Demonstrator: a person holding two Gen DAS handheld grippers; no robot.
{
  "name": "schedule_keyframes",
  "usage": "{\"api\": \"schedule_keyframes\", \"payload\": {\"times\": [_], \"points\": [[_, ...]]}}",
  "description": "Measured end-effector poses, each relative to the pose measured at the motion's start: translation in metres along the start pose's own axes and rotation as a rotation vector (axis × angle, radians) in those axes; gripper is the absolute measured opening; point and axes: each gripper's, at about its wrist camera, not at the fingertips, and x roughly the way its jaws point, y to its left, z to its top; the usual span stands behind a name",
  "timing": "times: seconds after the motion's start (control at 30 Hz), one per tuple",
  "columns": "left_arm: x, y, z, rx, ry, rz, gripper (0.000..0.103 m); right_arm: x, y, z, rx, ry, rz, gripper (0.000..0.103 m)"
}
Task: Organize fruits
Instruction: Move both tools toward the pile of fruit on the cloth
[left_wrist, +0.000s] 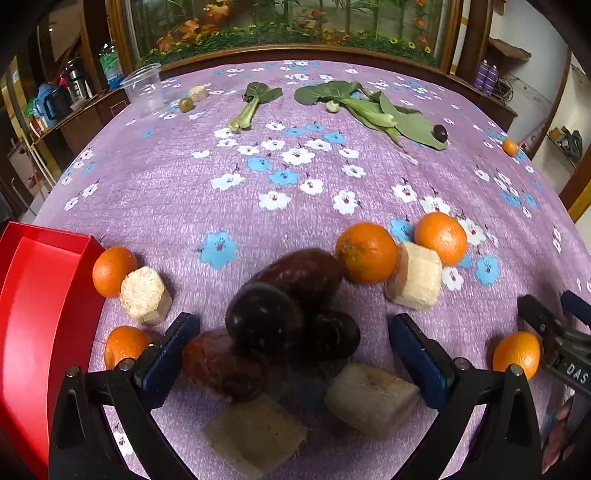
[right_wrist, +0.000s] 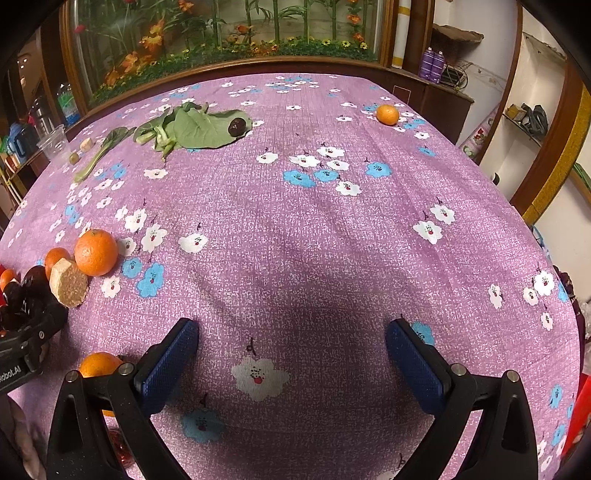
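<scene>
My left gripper (left_wrist: 293, 328) is open, its jaws on either side of a pile of dark red jujubes (left_wrist: 291, 306) on the purple floral cloth. Oranges (left_wrist: 366, 252) and pale sugarcane chunks (left_wrist: 415, 275) lie around the pile. A red tray (left_wrist: 40, 295) stands at the left. My right gripper (right_wrist: 291, 343) is open and empty over bare cloth; it shows at the right edge of the left wrist view (left_wrist: 554, 332) beside an orange (left_wrist: 517, 354). A lone orange (right_wrist: 387, 114) lies far right, and a dark jujube (right_wrist: 237, 126) sits on a green leaf.
Leafy greens (left_wrist: 365, 107) and a stalk (left_wrist: 251, 107) lie at the far side, with a clear plastic cup (left_wrist: 146, 88), a small green fruit (left_wrist: 186, 104) and a sugarcane piece (left_wrist: 197, 93). A wooden-framed flower display (left_wrist: 288, 26) backs the table.
</scene>
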Motion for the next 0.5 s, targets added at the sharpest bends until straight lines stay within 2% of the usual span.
{"api": "schedule_keyframes", "payload": {"times": [0.03, 0.1, 0.17, 0.27, 0.33, 0.5], "points": [[-0.002, 0.0, -0.001, -0.003, 0.002, -0.007, 0.101, 0.0, -0.002, 0.0, -0.001, 0.0, 0.001, 0.102], [-0.012, 0.006, -0.007, -0.032, -0.003, -0.049, 0.093, -0.001, -0.004, -0.001, -0.002, 0.001, 0.009, 0.102], [-0.026, 0.015, -0.012, -0.059, -0.03, -0.081, 0.092, -0.008, -0.007, -0.005, 0.018, -0.009, 0.017, 0.102], [-0.06, 0.029, -0.019, -0.076, -0.131, -0.078, 0.092, -0.03, -0.009, -0.013, 0.041, -0.051, 0.056, 0.102], [-0.087, 0.037, -0.025, -0.077, -0.22, -0.049, 0.092, -0.049, -0.006, -0.02, 0.036, -0.101, 0.063, 0.102], [-0.146, 0.06, -0.035, -0.089, -0.416, 0.0, 0.092, -0.08, 0.008, -0.036, 0.015, -0.163, 0.118, 0.102]]}}
